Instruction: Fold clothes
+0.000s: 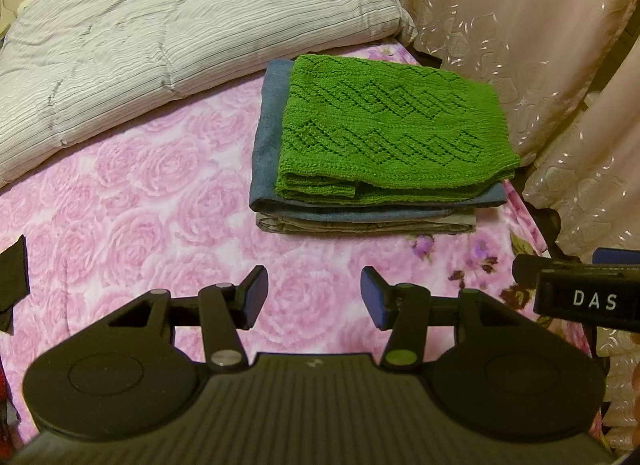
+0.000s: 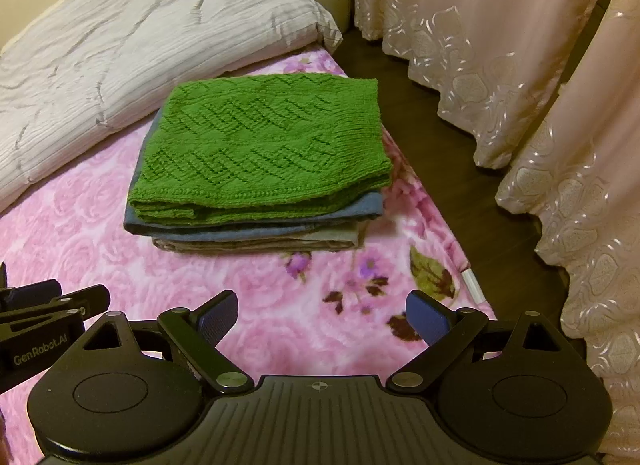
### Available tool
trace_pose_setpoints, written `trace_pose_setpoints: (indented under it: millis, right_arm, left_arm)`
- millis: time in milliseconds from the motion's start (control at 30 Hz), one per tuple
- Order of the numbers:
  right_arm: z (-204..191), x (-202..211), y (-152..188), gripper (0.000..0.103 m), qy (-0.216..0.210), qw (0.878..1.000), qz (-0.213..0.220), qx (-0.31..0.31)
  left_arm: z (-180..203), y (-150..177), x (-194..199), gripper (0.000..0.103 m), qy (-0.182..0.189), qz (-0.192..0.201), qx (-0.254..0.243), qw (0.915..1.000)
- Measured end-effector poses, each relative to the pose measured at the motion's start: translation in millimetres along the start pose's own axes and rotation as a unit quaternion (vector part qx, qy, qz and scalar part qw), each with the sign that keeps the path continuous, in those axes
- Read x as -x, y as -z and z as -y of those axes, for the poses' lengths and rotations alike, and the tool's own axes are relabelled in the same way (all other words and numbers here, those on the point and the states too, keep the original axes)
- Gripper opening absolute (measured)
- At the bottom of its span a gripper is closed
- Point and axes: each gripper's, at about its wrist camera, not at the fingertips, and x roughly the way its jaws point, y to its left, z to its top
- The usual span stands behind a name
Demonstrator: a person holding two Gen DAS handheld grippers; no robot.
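Observation:
A folded green knitted garment lies on top of a folded blue cloth and a folded grey-beige cloth, stacked on the pink rose blanket. My left gripper hovers over the blanket in front of the stack, open, nothing between its fingers. My right gripper hovers close beside it, open wider and empty too. Each gripper shows at the edge of the other's view, the right one and the left one.
A grey striped duvet is bunched at the head of the bed. Embroidered cream curtains hang along the right, with dark floor between them and the bed edge. A black cloth piece lies at the left.

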Motion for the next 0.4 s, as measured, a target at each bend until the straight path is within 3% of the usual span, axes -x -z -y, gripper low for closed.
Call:
trace_pose_setpoints:
  millis: [400]
  right_arm:
    - [2.0,1.1,-2.7,0.093,0.000,1.000,0.003,-0.001]
  left_arm:
    - [2.3,-1.1,3.5,0.047,-0.003,0.012,-0.001,0.9999]
